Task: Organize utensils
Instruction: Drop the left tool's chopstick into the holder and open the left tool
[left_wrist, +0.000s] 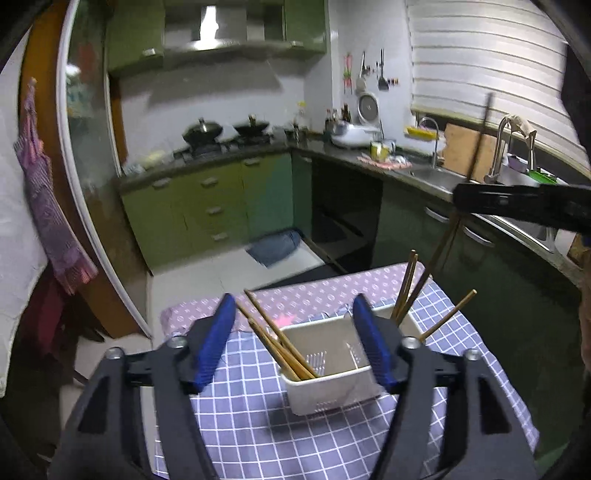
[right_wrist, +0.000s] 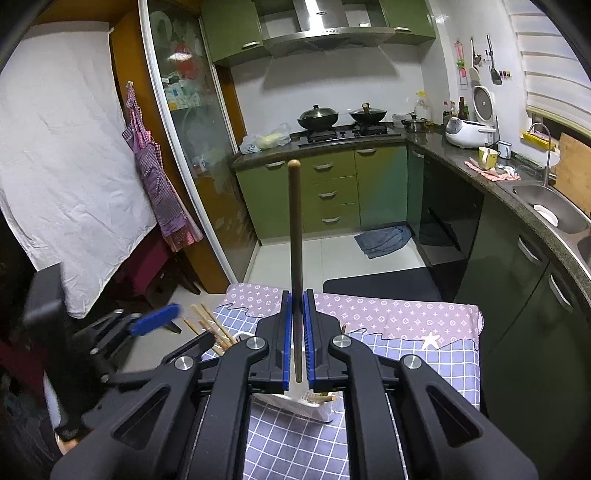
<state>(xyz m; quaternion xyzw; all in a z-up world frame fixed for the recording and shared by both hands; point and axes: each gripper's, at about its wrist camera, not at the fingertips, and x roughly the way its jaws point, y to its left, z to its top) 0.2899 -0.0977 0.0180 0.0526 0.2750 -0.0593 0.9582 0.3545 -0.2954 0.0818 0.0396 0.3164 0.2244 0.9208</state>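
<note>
One dark chopstick (right_wrist: 295, 236) stands upright clamped in the right gripper (right_wrist: 296, 343), directly above the white utensil basket (left_wrist: 325, 373) on the bench (left_wrist: 258, 424), long axis vertical; left gripper (left_wrist: 295, 347), jaws apart and empty, hovers nearer the basket's front.

Around me: green cabinets (right_wrist: 332, 192), steel range hood (right_wrist: 325, 33), white tiled wall (right_wrist: 280, 92), pale floor tiles (right_wrist: 332, 258), striped blind (left_wrist: 491, 62) above my sink (right_wrist: 554, 210), white sheet (right_wrist: 62, 177) hanging left.
</note>
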